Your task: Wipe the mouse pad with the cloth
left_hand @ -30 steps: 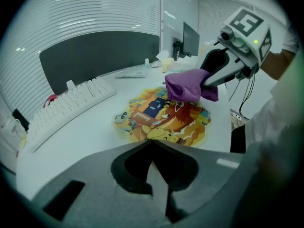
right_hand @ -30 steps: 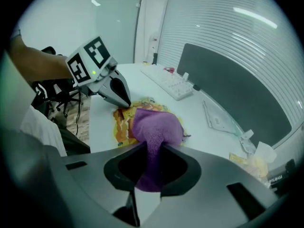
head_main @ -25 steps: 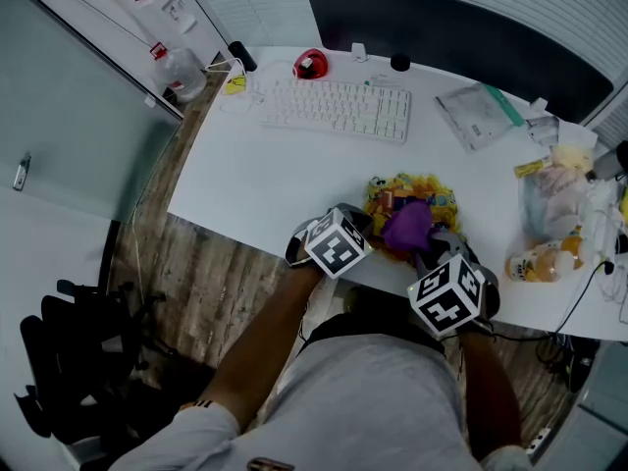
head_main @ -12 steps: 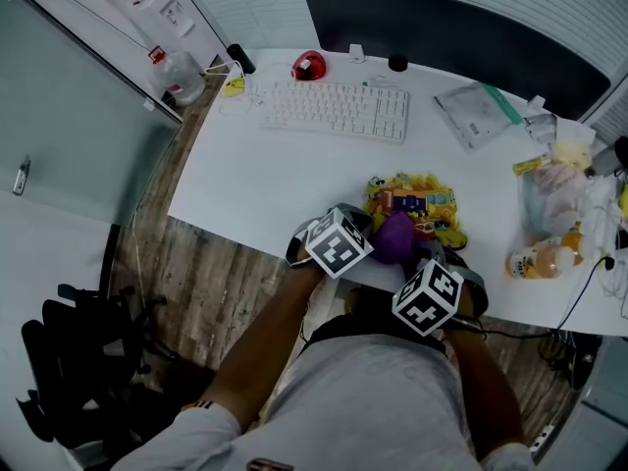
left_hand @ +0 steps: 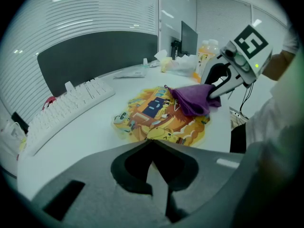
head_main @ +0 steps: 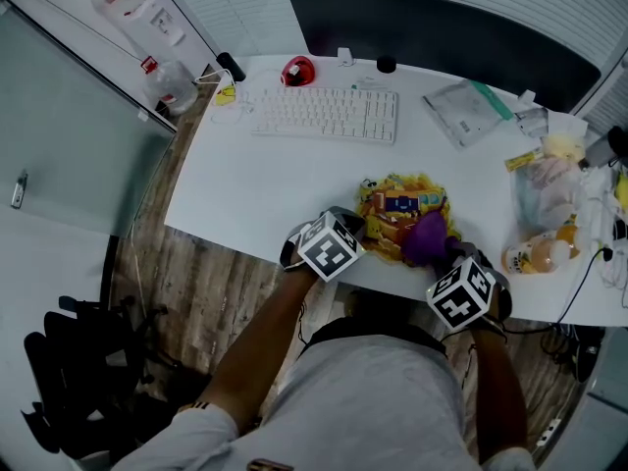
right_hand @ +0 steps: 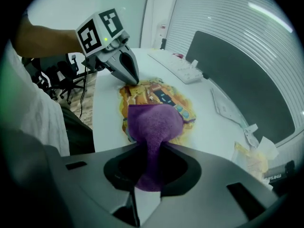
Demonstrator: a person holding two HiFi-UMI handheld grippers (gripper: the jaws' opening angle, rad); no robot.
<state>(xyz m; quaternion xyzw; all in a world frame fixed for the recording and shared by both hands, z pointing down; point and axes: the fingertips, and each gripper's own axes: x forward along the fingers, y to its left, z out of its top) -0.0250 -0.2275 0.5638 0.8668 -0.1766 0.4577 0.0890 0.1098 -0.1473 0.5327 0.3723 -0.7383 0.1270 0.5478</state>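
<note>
Right gripper [right_hand: 148, 146] is clamped down on the fuzzy purple cloth [right_hand: 154, 122]. You can see a strip of it pulled in between the 2 jaws, while the rest bunches up in front and sits on the yellow cartoon-print mouse pad [head_main: 392, 204]. From the head view, the cloth covers the pad's near right corner, close to the front edge of the white desk [head_main: 265, 180]. Left gripper [left_hand: 152, 144] has its jaws closed together with nothing visible between them. The tips come down right at the pad's near left edge. Honestly I can't tell if they're pinching any of the pad or just pressing on it. The 2 grippers sit at opposite near corners of the pad, close to each other but not touching. The pad itself lies flat, near the front middle of the desk. Further back, well clear of the pad, there's a white keyboard [head_main: 324, 114] with a small red object [head_main: 297, 70] just behind its left end. A flat clear plastic bag [head_main: 469, 111] is off to the right of the keyboard. At the desk's right end there's a pile of packets and an orange drink bottle [head_main: 535, 255] lying on its side.
</note>
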